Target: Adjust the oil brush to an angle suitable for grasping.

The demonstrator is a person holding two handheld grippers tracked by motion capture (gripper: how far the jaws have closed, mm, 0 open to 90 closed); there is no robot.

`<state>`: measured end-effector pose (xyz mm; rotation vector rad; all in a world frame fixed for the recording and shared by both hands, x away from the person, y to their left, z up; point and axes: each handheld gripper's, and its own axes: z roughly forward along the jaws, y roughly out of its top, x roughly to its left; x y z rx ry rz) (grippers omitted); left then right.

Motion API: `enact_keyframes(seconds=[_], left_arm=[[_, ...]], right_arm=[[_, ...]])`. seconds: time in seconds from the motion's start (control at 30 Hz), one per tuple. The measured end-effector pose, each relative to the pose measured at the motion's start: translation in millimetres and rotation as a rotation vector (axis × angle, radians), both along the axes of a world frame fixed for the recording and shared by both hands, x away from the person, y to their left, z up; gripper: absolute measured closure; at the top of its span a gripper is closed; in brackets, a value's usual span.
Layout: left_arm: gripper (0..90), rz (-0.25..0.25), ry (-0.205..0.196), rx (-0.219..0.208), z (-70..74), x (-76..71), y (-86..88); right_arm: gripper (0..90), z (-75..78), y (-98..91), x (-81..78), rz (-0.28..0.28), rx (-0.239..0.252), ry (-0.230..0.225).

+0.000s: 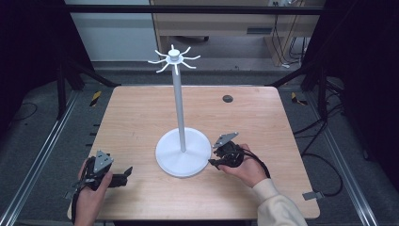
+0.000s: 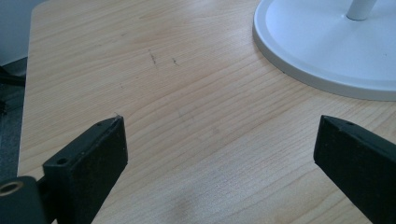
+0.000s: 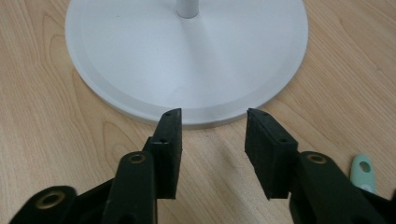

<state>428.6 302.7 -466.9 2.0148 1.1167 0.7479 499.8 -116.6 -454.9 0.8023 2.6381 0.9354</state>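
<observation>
The wooden desk takes up most of what I can see, and in the middle of it, a little toward the person's side, stands a white stand with a tall slim pole, a crown of curved hooks at the top and a broad round base flat on the wood. Nothing hangs on the hooks. The right tongs sit just beside the base's right rim, held low in the person's hand and pointed at it; from their own camera the two black jaws stand partly apart with bare wood between them, their tips right at the rim and gripping nothing. The left tongs rest near the desk's front left edge, well apart from the base, jaws spread wide and empty. A small mint-green piece peeks in beside the right tongs, too little of it to name. To my eye this is the approach to the base; the next move calls for easing the right jaws forward onto the thin rim and closing squarely, or it will slip
</observation>
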Motion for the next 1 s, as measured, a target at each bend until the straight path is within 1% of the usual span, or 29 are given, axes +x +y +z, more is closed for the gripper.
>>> enact_keyframes(seconds=[0.07, 0.1, 0.13, 0.17, 0.2, 0.23, 0.27, 0.3, 0.37, 0.4, 0.47, 0.53, 0.6, 0.63, 0.67, 0.7, 0.73, 0.77, 0.8, 0.83, 0.87, 0.9, 0.97, 1.0], left_arm=[[2.5, -0.001, 0.001, -0.001, 0.0, 0.1, 0.2], [2.5, -0.001, 0.002, 0.0, 0.1, 0.1, 0.4], [2.4, 0.0, 0.001, -0.002, 0.1, 0.0, 0.4], [2.4, -0.001, 0.002, -0.001, 0.2, 0.0, 0.4], [2.5, -0.001, 0.002, -0.001, 0.2, 0.0, 0.4], [2.4, -0.001, 0.002, -0.001, 0.1, 0.0, 0.3], [2.5, 0.001, 0.002, -0.002, -0.2, 0.3, 0.0], [2.4, 0.001, 0.002, -0.002, -0.2, 0.3, 0.0], [2.5, 0.001, 0.002, -0.001, -0.3, 0.3, -0.2], [2.4, 0.0, 0.003, 0.0, -0.4, 0.4, -0.4], [2.4, 0.0, 0.003, 0.0, -0.5, 0.5, -0.4], [2.5, -0.001, 0.005, 0.0, -0.8, 0.6, -0.5], [2.4, -0.002, 0.006, 0.001, -0.9, 0.7, -0.6], [2.4, -0.002, 0.006, 0.001, -0.9, 0.7, -0.6], [2.4, -0.002, 0.007, 0.001, -1.0, 0.9, -0.7], [2.4, -0.002, 0.007, 0.001, -1.0, 0.9, -0.7], [2.4, -0.002, 0.006, 0.0, -1.2, 0.9, -0.9], [2.5, -0.002, 0.005, 0.0, -1.2, 0.9, -1.0], [2.5, -0.002, 0.005, 0.001, -1.1, 1.0, -1.0], [2.4, -0.002, 0.005, 0.001, -1.1, 1.0, -1.0], [2.4, -0.002, 0.005, 0.001, -1.1, 1.0, -1.0], [2.4, -0.001, 0.005, 0.001, -1.1, 0.9, -0.9], [2.4, -0.001, 0.005, 0.001, -1.1, 0.9, -0.9], [2.4, -0.002, 0.005, 0.002, -1.1, 1.0, -1.0]], right_arm=[[50.7, -0.2, 0.3, 0.3, -0.009, 0.005, 0.003], [50.7, -0.2, 0.3, 0.3, -0.009, 0.005, 0.003], [47.5, 0.0, 0.4, 0.4, -0.012, 0.005, 0.003], [40.5, 0.5, 0.5, 1.2, -0.021, 0.01, -0.004], [40.5, 0.5, 0.5, 1.2, -0.021, 0.01, -0.004], [35.4, 1.3, 1.1, 1.6, -0.026, 0.026, -0.004], [32.6, 1.8, 1.2, 1.8, -0.027, 0.032, 0.001], [32.6, 1.8, 1.2, 1.8, -0.027, 0.032, 0.001], [29.7, 2.2, 1.3, 2.6, -0.031, 0.041, 0.0], [26.1, 1.2, 0.5, 5.0, -0.038, 0.047, 0.007], [25.1, 0.8, 0.0, 6.0, -0.043, 0.047, 0.011], [24.9, -1.1, -4.1, 11.2, -0.074, 0.044, 0.016], [27.2, -2.1, -8.2, 15.1, -0.099, 0.042, 0.016], [27.2, -2.1, -8.2, 15.1, -0.099, 0.042, 0.016], [30.6, -3.2, -12.2, 18.5, -0.128, 0.043, 0.01], [32.9, -3.3, -13.8, 19.5, -0.135, 0.039, 0.009], [32.9, -3.3, -13.8, 19.5, -0.135, 0.039, 0.009], [37.5, -4.2, -16.7, 22.8, -0.171, 0.012, 0.006], [41.1, -4.3, -17.9, 24.3, -0.182, -0.01, -0.004], [43.5, -4.3, -19.5, 25.8, -0.188, -0.015, -0.008], [48.2, -4.3, -21.7, 27.7, -0.197, -0.022, -0.008], [55.1, -4.9, -23.4, 29.6, -0.204, -0.025, -0.011], [63.6, -5.6, -26.7, 32.0, -0.22, -0.036, -0.003], [63.6, -5.6, -26.7, 32.0, -0.22, -0.036, -0.003]])
